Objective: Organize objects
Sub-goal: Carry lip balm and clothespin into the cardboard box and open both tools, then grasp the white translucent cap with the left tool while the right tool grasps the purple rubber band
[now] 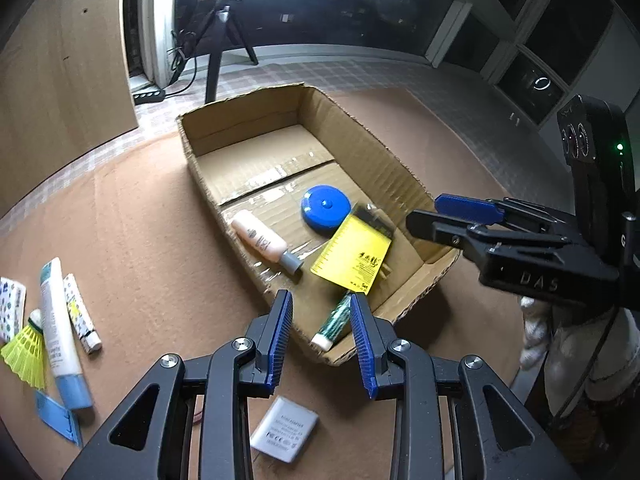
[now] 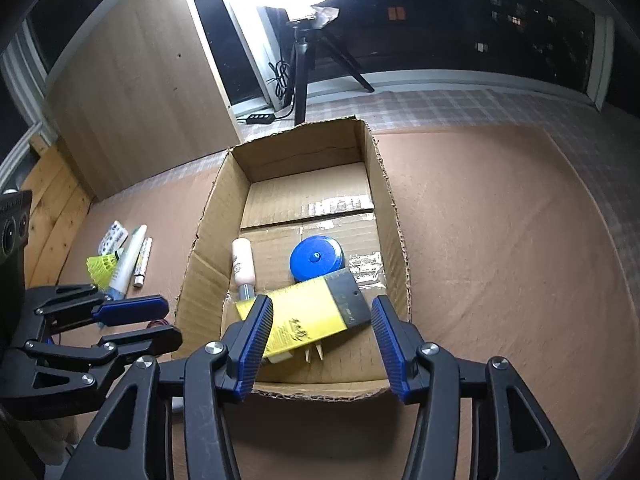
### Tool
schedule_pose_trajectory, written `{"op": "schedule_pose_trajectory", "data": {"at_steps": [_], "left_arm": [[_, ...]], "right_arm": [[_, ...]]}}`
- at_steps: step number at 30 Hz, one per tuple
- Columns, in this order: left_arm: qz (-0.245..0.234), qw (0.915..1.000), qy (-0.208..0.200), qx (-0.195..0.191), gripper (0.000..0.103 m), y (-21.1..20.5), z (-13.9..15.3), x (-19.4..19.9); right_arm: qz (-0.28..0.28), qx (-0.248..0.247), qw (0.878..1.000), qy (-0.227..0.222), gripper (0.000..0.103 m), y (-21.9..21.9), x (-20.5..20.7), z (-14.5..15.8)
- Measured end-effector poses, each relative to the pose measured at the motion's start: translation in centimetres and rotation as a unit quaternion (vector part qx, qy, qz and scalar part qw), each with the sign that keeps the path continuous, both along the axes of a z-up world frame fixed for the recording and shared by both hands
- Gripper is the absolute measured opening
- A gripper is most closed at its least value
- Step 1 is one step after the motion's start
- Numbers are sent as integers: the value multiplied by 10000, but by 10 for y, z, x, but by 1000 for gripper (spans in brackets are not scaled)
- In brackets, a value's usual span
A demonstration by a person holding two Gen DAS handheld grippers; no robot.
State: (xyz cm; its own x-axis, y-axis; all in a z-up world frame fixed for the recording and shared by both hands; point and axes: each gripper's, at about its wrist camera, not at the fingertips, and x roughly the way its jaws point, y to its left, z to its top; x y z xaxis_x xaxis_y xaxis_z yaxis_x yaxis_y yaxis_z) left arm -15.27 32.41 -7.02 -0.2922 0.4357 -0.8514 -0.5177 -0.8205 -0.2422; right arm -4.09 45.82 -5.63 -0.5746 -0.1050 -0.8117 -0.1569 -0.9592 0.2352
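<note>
The cardboard box [image 2: 394,216] sits open on my brown table [image 2: 500,240], its far half bare. Packed toward the near end are a blue round case [image 1: 325,211], a peach bottle [image 1: 262,242], a yellow card pack [image 1: 352,258] and a green tube [image 1: 334,322] against the near wall. My left gripper [image 1: 321,312] hangs released just above that near rim, the tube lying loose beside its right finger. My right gripper [image 2: 320,320] is spread wide over the near edge, empty. Only the left view shows me the grey adapter [image 1: 285,434] below the fingers; left of the box lie a white tube [image 1: 60,332], a yellow shuttlecock [image 1: 26,350] and a patterned tube [image 1: 82,312]. The table to the right lies open.
</note>
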Motion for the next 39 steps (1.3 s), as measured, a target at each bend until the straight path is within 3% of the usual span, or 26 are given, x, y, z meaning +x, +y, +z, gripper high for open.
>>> {"op": "schedule_pose_trajectory", "data": {"at_steps": [12,25,39], "left_arm": [[351,9993,-63,-70,32,-54,-1,21],[1313,9908,-290,-135,32,-168,-15,51],[1662,9840,-493,-406,32,-218,-49,62]], "right_arm": [[7,22,9995,328,53,-19,8,11],[301,37,9992,277,53,-71,22,11],[1303,180,9912,159,52,-161,27,8]]}}
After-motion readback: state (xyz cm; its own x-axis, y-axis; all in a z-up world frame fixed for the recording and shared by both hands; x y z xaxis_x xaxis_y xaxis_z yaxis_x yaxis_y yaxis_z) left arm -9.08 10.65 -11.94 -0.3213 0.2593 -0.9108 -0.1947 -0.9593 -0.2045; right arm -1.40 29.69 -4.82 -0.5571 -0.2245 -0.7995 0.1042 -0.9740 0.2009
